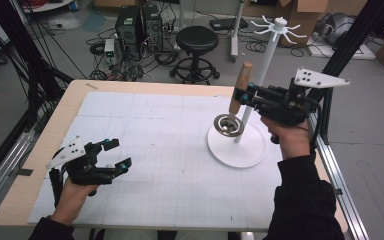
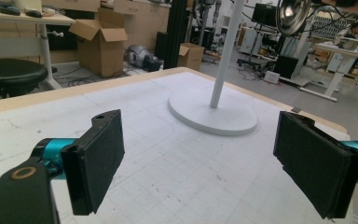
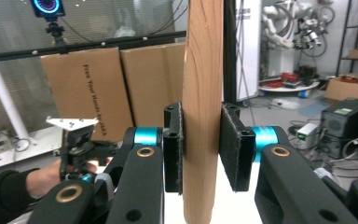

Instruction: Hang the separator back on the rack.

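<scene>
1. R gripper [image 1: 243, 95]: black pads clamped on the wooden handle [image 3: 203, 93] of a utensil. Handle is smooth, light-brown, straight grain, slightly tapered, roughly upright between the pads, top tilted a bit away from the gripper body.
2. Utensil's lower end: shiny metal head [image 1: 228, 125], round, coil/ring-like, hanging above the stand's base, on its L half. Same head seen from the left gripper view as a polished, reflective bowl shape [image 2: 292, 15] high beside the pole.
3. Landmark = white rack stand: flat round disc base [image 1: 237, 147], thin straight white pole [image 1: 260, 75], crown of curved white hooks [image 1: 280, 27] on top. No item hangs on the hooks.
4. R hand [image 1: 290, 135] just R of the base, dark sleeve; grey three-cornered plate [image 1: 320, 78] on top of the gripper.
5. L gripper [image 1: 115, 155]: jaws spread wide, nothing between; flat rectangular pads [image 2: 100, 156] w/ matte, finely grainy black facing, teal collars behind. Sits low over the table, well apart from the base, to its L and nearer the person.
6. Table: white gridded mat [image 1: 170, 165], scuffed, on a pale wood top [image 1: 60, 130] w/ rounded corners.
</scene>
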### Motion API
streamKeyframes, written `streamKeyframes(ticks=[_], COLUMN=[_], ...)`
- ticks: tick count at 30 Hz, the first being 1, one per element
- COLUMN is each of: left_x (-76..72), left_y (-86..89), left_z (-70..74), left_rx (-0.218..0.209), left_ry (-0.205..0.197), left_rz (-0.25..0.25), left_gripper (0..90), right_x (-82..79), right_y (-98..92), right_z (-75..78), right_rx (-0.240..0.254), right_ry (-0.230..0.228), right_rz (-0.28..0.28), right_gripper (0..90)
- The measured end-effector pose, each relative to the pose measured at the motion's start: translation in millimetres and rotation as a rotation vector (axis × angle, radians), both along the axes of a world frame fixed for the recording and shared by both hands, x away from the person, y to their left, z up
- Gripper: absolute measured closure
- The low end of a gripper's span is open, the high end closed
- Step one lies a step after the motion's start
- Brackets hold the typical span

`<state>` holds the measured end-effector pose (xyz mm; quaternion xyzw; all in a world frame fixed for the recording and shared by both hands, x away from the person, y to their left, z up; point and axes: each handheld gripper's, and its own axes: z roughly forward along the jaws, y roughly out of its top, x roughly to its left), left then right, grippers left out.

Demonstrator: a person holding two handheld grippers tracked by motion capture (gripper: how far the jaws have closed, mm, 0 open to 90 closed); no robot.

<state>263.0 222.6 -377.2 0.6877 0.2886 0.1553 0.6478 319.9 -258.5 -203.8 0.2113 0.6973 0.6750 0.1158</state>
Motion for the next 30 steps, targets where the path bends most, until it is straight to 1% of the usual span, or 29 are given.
streamKeyframes(ticks=[2, 3, 6, 7, 11, 13, 16, 18, 20, 21, 26, 30], left_x=[0.5, 0.8, 1.1, 1.2, 0.7, 0.5, 0.6, 0.4, 0.7, 0.6, 0.6, 0.5], left_y=[0.3, 0.5, 0.9, 1.3, 2.4, 2.6, 3.0, 3.0, 3.2, 3.2, 3.5, 3.5], left_z=[-0.9, -1.1, -1.9, -1.8, -1.3, -1.4, -1.7, -1.8, -2.1, -2.3, -2.6, -3.0], left_rx=[-0.002, 0.004, -0.003, -0.002, -0.014, -0.017, -0.036, -0.035, -0.033, -0.036, -0.034, -0.032], left_ry=[0.011, 0.015, 0.028, 0.028, 0.033, 0.037, 0.045, 0.044, 0.045, 0.050, 0.052, 0.053], left_rz=[-0.002, 0.000, 0.002, 0.002, 0.006, 0.006, 0.001, 0.003, 0.005, 0.007, 0.007, 0.008], left_gripper=[16.7, 17.0, 17.4, 17.4, 17.4, 17.4, 17.5, 17.6, 17.6, 17.6, 18.0, 18.0], right_x=[4.1, 5.9, 10.2, 11.7, 17.1, 19.8, 24.5, 27.3, 29.6, 30.9, 35.7, 37.9], right_y=[-5.6, -8.2, -14.9, -16.8, -22.9, -26.4, -31.4, -33.5, -33.8, -34.3, -37.9, -38.8], right_z=[8.2, 12.1, 22.7, 25.4, 31.3, 31.7, 30.0, 28.9, 28.3, 27.8, 24.5, 18.3], right_rx=[0.001, 0.002, 0.013, 0.022, 0.028, 0.036, 0.049, 0.050, 0.061, 0.063, 0.063, 0.046], right_ry=[-0.009, -0.006, -0.013, -0.017, -0.017, -0.013, 0.000, 0.010, 0.016, 0.011, 0.033, 0.043], right_rz=[-0.014, -0.021, -0.046, -0.046, -0.068, -0.082, -0.099, -0.113, -0.118, -0.124, -0.145, -0.169], right_gripper=[72.0, 72.0, 72.1, 72.0, 72.0, 72.0, 72.0, 72.0, 72.0, 72.0, 72.0, 72.0])
